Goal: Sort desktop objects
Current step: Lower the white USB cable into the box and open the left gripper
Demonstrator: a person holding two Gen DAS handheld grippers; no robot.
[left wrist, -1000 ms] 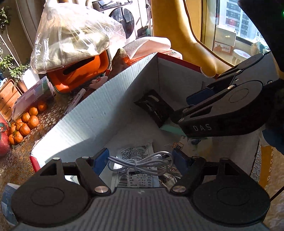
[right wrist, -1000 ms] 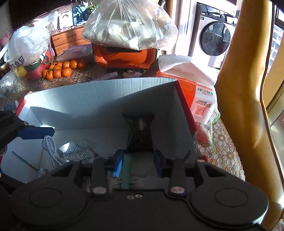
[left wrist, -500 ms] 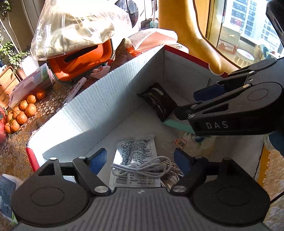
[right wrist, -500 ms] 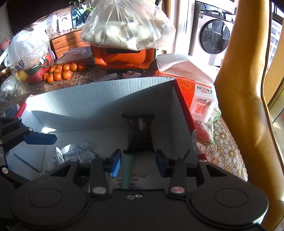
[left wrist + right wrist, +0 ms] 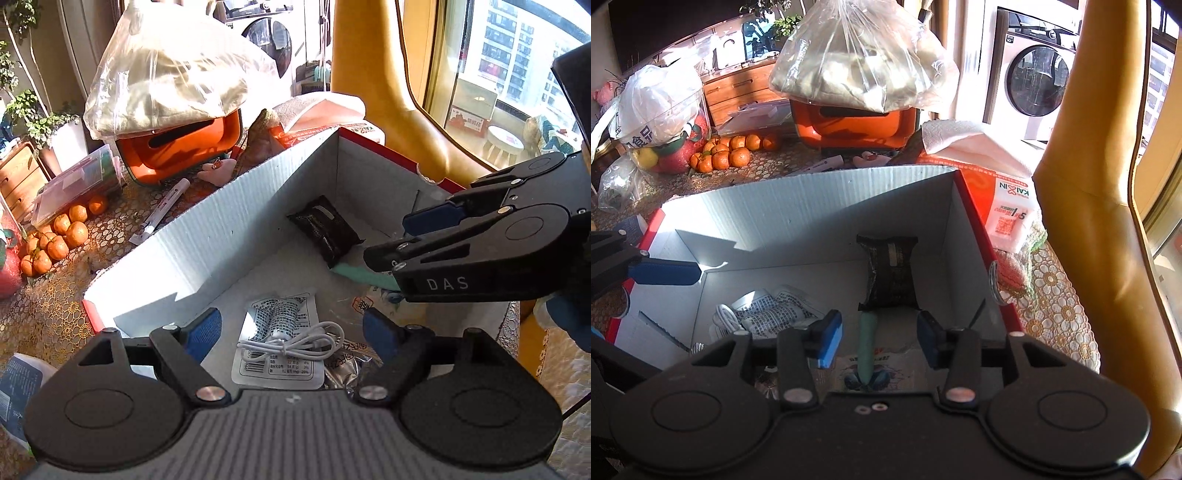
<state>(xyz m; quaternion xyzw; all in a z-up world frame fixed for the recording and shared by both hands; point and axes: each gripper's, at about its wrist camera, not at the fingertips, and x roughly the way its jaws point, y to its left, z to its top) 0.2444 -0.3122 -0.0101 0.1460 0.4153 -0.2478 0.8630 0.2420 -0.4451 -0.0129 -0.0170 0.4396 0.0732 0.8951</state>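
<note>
Both my tongs tilt steeply down into the cardboard box, which sits on the tabletop.

Left tongs: wide, nothing between the pads. They hang over the white cable, which lies coiled on a printed sachet near the box's near-left corner; no contact.

Right tongs: narrower gap, also gripping nothing. The green stick lies on the box floor below and between the pads, clear of both. Just beyond its tip, a black packet leans against the far wall by the right-hand corner.

Left cam only: right tongs side-on, reaching in from the box's right edge, w/ a pen-like tube on the tabletop outside the far wall.

Right cam only: a blue pad of the left tongs poking in over the left edge, the red tissue pack just past the right wall, and a foil wrapper at the near-left.

Oranges and an orange case show at the tabletop's far edge in both.
</note>
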